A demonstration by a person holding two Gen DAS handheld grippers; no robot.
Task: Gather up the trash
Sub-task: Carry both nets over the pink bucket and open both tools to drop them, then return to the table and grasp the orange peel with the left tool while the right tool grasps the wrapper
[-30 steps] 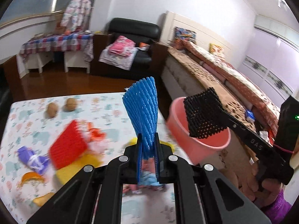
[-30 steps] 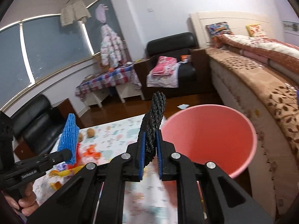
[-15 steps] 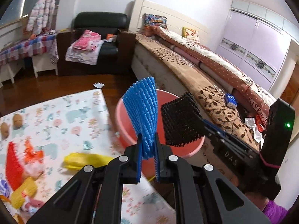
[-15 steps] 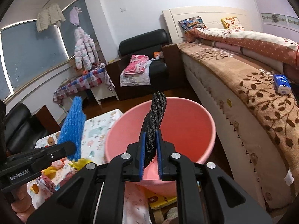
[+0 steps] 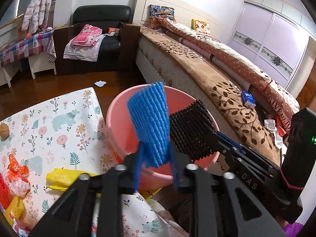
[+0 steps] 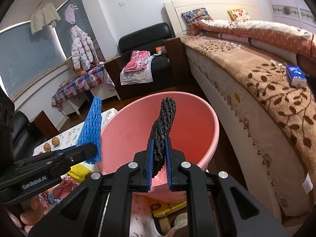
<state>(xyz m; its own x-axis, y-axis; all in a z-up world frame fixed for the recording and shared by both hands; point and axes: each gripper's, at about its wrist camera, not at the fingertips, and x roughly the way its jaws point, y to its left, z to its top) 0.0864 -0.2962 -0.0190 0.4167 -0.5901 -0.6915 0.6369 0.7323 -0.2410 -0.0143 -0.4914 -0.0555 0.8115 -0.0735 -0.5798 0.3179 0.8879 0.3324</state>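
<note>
**Two foam nets poised over the pink bin**

The left tongs [image 5: 156, 164] are sitting low in the centre of the left wrist frame, parted a little wider than the blue foam net [image 5: 151, 126] standing between them; the net's lower edge looks loose, so I judge the release is under way, though I cannot tell whether a pad is touching it. The right tongs [image 6: 159, 156] are clamping the black foam net [image 6: 163, 126], which is twisting upward in the middle of the right wrist frame. Both nets are hanging in front of the mouth of the pink bin [image 6: 214, 130], which is filling the centre of each view beside the bed [image 6: 266, 90].

The step in hand, as I read it, is dropping these two pieces into the bin. The next move calls for opening both tongs fully while they are over the bin's opening, then swinging back to the bench [image 5: 59, 122] at the left of the frame.

Counting: one blue net, one black net, one bin. On the bench's floral cover, more trash is waiting: one yellow bag [image 5: 63, 179], one orange-and-white wrapper [image 5: 16, 171], and a red piece cut off at the left edge. Two walnuts [image 6: 51, 144] are showing at the left in the right wrist view.
</note>
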